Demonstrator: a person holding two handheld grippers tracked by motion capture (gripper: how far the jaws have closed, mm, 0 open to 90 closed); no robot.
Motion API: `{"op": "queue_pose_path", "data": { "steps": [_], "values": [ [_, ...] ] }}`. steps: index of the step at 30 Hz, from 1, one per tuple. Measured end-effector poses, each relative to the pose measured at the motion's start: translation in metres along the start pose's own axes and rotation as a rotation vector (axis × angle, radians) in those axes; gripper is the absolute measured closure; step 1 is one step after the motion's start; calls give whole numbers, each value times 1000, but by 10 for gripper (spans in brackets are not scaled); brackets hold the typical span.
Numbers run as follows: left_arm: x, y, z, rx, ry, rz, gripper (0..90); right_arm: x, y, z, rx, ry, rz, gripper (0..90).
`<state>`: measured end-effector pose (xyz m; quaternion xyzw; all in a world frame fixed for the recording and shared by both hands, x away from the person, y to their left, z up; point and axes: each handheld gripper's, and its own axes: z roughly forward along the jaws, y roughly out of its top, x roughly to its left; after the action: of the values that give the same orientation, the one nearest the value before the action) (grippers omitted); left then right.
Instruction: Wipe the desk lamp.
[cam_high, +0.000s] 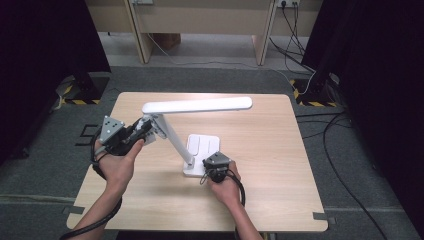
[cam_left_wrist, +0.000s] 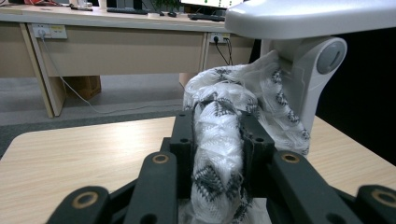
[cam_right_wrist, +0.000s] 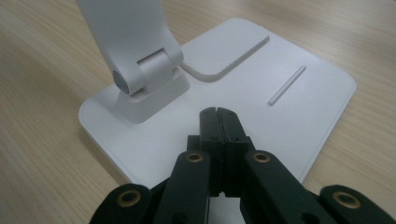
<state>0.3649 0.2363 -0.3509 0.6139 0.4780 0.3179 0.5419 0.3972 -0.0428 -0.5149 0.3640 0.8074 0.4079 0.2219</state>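
Observation:
A white desk lamp (cam_high: 197, 105) stands mid-table, its long head level and its arm slanting down to a flat base (cam_high: 202, 148). My left gripper (cam_high: 141, 131) is shut on a white cloth with a dark pattern (cam_left_wrist: 217, 140), pressed against the lamp's upper hinge (cam_left_wrist: 320, 65). That cloth (cam_high: 151, 131) sits bunched by the joint in the high view. My right gripper (cam_right_wrist: 218, 114) is shut, with nothing between its jaws, and its tips press down on the lamp base (cam_right_wrist: 299, 116) beside the lower hinge (cam_right_wrist: 140, 79). Seen from above, the right gripper (cam_high: 212, 162) rests at the base's near corner.
The wooden table (cam_high: 270, 165) has bare room to the right and in front. Beyond it stand a desk (cam_high: 200, 20), floor cables (cam_high: 300, 55) and black stands with hazard-striped feet (cam_high: 80, 97).

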Motion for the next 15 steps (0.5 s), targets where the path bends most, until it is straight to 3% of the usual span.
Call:
{"op": "queue_pose_path", "data": {
  "steps": [15],
  "values": [
    [0,-7,5,10,-5,1,707,0,0,0,0,-1,-2,900]
  ]
}}
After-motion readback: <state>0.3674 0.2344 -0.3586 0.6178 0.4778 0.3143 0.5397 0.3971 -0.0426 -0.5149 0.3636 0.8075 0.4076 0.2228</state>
